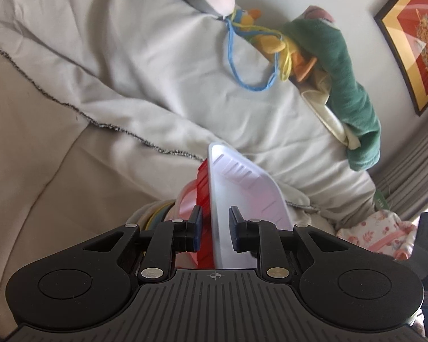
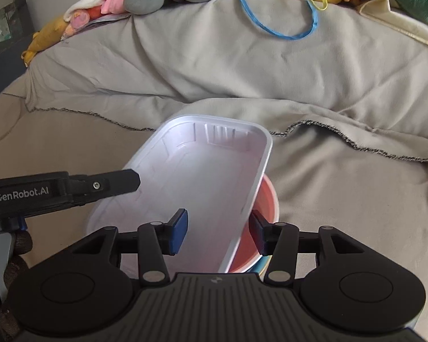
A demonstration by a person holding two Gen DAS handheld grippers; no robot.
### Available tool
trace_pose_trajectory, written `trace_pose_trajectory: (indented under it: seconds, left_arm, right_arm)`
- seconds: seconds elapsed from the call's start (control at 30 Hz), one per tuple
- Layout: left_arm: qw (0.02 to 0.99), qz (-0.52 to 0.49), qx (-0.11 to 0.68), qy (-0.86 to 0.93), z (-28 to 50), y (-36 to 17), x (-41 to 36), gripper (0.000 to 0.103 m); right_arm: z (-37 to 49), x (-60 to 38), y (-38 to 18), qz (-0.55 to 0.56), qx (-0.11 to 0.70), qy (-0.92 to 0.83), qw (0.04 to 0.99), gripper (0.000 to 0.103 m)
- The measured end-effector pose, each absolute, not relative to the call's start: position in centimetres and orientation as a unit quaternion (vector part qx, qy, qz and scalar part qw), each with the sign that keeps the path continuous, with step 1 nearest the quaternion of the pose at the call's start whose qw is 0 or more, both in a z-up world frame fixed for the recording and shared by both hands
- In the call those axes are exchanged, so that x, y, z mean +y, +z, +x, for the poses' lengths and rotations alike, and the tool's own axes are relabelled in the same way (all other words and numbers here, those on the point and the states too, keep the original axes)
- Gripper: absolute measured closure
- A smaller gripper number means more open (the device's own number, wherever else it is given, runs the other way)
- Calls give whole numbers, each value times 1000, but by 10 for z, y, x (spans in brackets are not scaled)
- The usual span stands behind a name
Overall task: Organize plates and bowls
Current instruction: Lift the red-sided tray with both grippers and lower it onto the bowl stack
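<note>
Left wrist view
Gripper: left gripper (image 1: 214, 232) is pointing out over a beige sofa (image 1: 42, 154), jaws narrowed.
Grip: a white tray (image 1: 242, 193) and a red tray (image 1: 204, 188) are standing on edge together between the pads; whether both pads are pressing cannot be told.
Below: a pink bowl (image 1: 185, 202) is lying under the trays on a stack with yellow and blue rims.
Background: a grey blanket (image 1: 145, 65) and plush toys (image 1: 336, 65) are lying behind.

Right wrist view
Gripper: right gripper (image 2: 218, 235) is standing partly open, straddling the white tray's (image 2: 208, 176) right rim, with a gap showing at the left pad.
Tray: it is tilting over the pink bowl (image 2: 266, 199).
Other claw: the left gripper's finger (image 2: 119, 181) is reaching the tray's left rim.
</note>
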State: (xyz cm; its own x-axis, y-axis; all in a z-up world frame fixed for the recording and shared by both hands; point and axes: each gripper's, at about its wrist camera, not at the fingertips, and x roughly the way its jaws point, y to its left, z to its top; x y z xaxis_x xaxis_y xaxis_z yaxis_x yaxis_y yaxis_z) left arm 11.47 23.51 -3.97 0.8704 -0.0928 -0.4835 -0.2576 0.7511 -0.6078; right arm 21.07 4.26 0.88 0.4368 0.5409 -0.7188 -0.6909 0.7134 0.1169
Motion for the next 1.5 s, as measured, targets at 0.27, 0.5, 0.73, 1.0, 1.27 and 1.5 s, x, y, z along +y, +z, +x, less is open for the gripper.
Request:
trace_pose_trajectory:
  seconds: [0.27, 0.5, 0.73, 1.0, 1.27, 1.5]
  left_arm:
    - [904, -335, 264, 29, 126, -46, 221, 81]
    - [903, -349, 248, 36, 117, -43, 231, 81]
    - [894, -388, 215, 67, 100, -40, 256, 81]
    - [893, -383, 233, 42, 105, -41, 249, 83]
    - [891, -384, 237, 46, 104, -43, 251, 83]
    - [886, -390, 243, 65, 103, -45, 250, 83]
  right_arm:
    - [218, 36, 4, -101, 391, 343, 848, 55]
    - [214, 35, 4, -104, 389, 351, 845, 55]
    - [218, 26, 18, -80, 372, 339, 860, 55]
    - [212, 30, 14, -86, 377, 351, 853, 53]
    - [209, 34, 13, -96, 372, 357, 852, 53]
    - [212, 33, 9, -100, 374, 356, 851, 53]
